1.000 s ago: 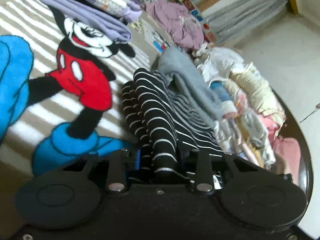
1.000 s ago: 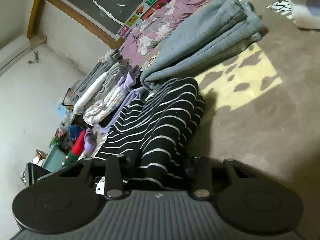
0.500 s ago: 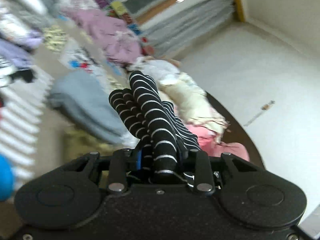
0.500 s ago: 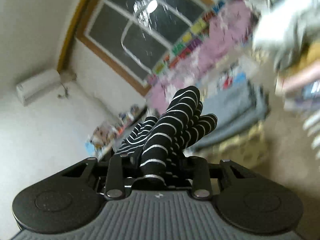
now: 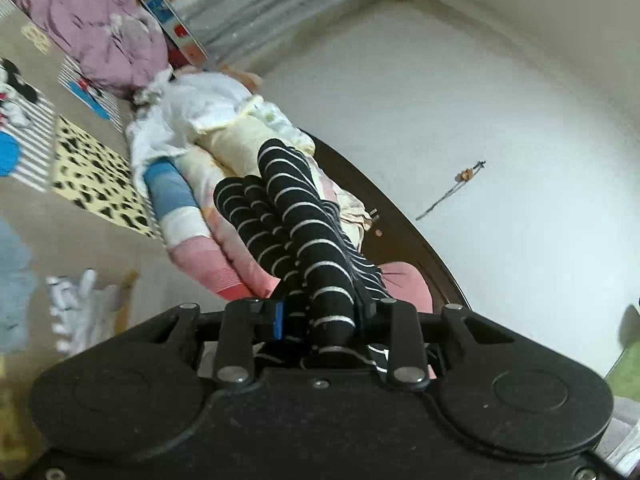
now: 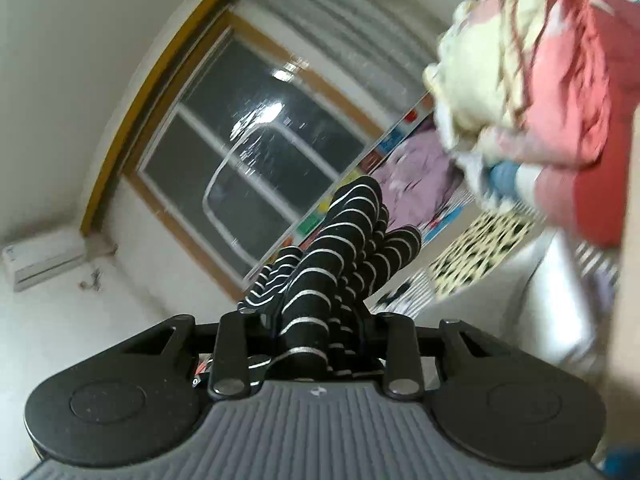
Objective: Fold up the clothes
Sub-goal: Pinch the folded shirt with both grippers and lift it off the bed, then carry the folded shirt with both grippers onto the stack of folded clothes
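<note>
My left gripper [image 5: 320,312] pinches the striped garment [image 5: 296,216] tight. My right gripper [image 6: 316,324] grips it too, bunched between nearly closed fingers.

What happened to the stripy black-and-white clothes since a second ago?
Both grippers lifted the black-and-white striped garment off the carpet; now it is bunched up in the air, with the wall and window behind. The left gripper and right gripper stayed clamped on it.

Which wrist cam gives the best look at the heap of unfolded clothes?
Left wrist. The heap of clothes lies sharp there, white, cream, blue and pink pieces told apart, behind the striped garment in the left gripper. In the right wrist view the heap is motion-blurred and cropped at the upper right edge.
</note>
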The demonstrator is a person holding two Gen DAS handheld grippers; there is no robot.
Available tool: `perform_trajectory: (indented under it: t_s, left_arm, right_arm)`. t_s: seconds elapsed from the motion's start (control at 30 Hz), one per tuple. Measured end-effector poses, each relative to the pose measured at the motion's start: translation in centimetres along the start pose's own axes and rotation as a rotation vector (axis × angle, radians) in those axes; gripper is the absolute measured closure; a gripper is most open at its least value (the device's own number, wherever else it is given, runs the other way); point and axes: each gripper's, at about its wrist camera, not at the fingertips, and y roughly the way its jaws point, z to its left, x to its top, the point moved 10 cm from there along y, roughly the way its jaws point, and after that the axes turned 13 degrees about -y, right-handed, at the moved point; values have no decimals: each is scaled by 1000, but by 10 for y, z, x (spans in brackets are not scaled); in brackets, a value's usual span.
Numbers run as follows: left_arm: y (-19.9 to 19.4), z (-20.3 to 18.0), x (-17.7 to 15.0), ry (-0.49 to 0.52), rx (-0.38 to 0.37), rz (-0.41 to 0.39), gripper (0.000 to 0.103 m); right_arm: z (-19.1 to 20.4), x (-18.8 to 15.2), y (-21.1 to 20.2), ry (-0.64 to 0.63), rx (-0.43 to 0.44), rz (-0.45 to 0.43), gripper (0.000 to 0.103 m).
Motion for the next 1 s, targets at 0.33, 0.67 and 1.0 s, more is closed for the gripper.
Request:
perform_trajectory:
  t_s: [0.33, 0.67, 1.0]
  left_arm:
    - [73, 50, 1, 56, 128, 115, 73]
    - [57, 33, 0, 429, 266, -8, 56]
    - [99, 56, -39, 730, 350, 108, 57]
  right_arm:
    - [-85, 3, 32, 13, -196, 2, 69]
    - [-67, -11, 25, -398, -519, 50, 51]
    - [-77, -20, 78, -474, -540, 173, 53]
